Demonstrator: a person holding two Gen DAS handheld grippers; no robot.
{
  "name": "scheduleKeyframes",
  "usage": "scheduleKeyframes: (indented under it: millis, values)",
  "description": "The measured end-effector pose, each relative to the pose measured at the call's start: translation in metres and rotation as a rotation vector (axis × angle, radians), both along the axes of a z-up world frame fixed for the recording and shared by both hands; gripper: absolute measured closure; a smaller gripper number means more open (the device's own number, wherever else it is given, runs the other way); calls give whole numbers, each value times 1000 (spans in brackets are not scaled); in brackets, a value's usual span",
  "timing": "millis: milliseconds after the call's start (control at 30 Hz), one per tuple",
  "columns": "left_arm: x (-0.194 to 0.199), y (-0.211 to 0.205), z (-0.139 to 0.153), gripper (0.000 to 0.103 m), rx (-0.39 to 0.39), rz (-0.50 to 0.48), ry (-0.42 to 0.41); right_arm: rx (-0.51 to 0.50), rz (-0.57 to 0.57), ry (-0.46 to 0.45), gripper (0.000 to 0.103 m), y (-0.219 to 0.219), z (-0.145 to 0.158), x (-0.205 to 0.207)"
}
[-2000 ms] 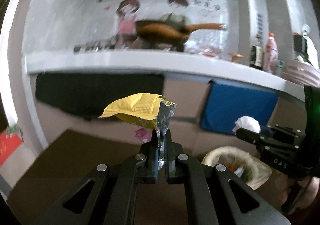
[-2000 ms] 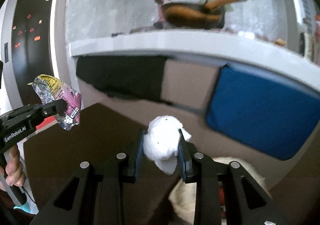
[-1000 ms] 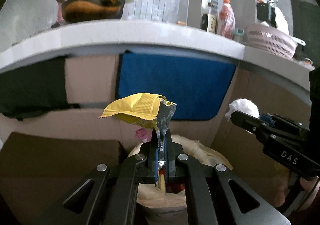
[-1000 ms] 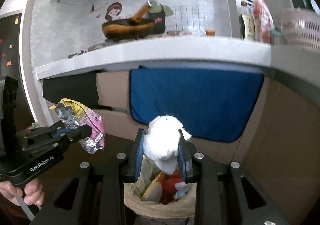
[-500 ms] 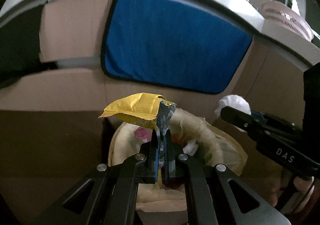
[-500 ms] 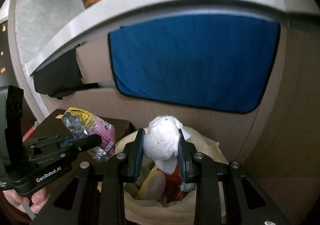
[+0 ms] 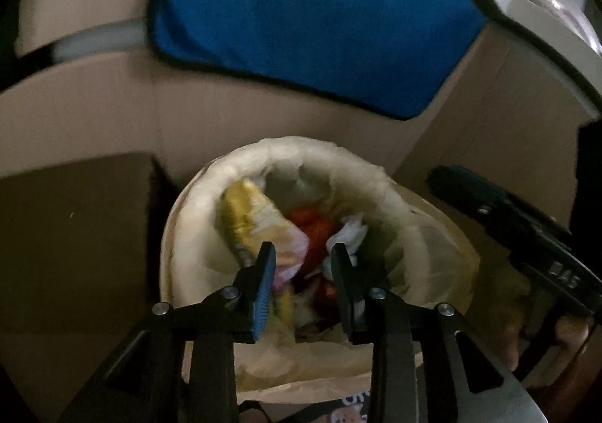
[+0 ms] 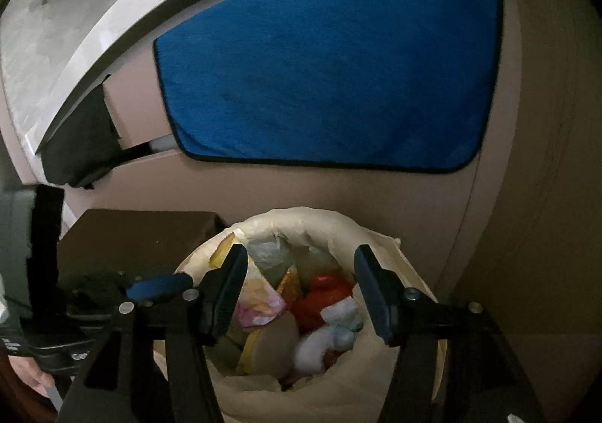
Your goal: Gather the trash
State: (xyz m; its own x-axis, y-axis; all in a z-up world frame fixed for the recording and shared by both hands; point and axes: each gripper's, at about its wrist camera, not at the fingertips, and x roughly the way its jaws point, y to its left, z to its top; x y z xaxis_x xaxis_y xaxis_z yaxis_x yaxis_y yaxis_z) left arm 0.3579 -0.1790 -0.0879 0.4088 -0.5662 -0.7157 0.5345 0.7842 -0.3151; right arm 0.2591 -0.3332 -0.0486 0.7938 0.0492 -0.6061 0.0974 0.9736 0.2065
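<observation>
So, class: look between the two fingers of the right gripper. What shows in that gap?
Nothing is held there. In the right wrist view the right gripper, its jaws opening, frames only the trash bin below, filled with wrappers and tissue.

A blue towel (image 8: 331, 65) hangs on beige cabinet fronts (image 8: 301, 190) under a white countertop (image 8: 75, 47); a black cloth (image 8: 79, 152) hangs leftward. Lighting is dim.
</observation>
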Motion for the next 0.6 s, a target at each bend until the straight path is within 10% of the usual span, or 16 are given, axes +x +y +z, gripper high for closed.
scheduleKeyframes:
  millis: [600]
  values:
    - [-203,100,72,57,187,302,-423,-199,31,-158,33,85,62,-159]
